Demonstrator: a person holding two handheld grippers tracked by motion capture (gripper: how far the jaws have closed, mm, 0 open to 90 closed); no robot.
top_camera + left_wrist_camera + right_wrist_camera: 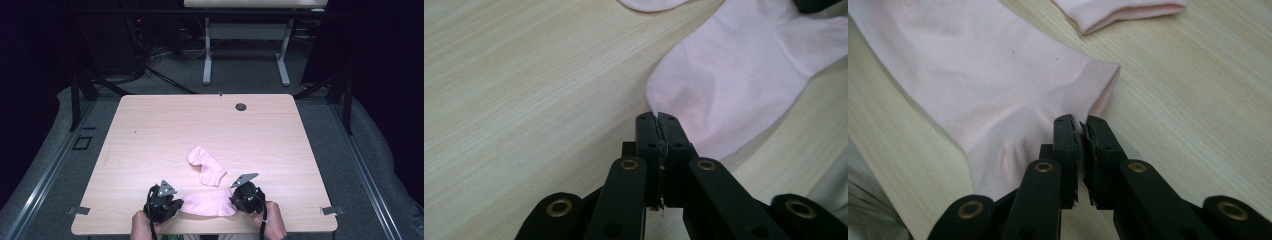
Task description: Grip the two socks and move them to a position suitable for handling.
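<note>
Left gripper (pixel 658 117) pinching near sock (pixel 734 85) toe, right gripper (pixel 1081 122) pinching its cuff, table (pixel 150 130) front edge

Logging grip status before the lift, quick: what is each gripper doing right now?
Left gripper: shut on the near pink sock, at its toe end.
Right gripper: shut on the same sock, by its cuff.

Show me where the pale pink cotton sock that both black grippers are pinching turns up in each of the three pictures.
High view: the held pink sock lies at the table's near edge, stretched between the left gripper and right gripper.
Left gripper view: upper right, its toe tip pinched in the shut jaws.
Right gripper view: upper left, its cuff edge pinched.
Shared landmark: the second pink sock, just beyond it.
</note>
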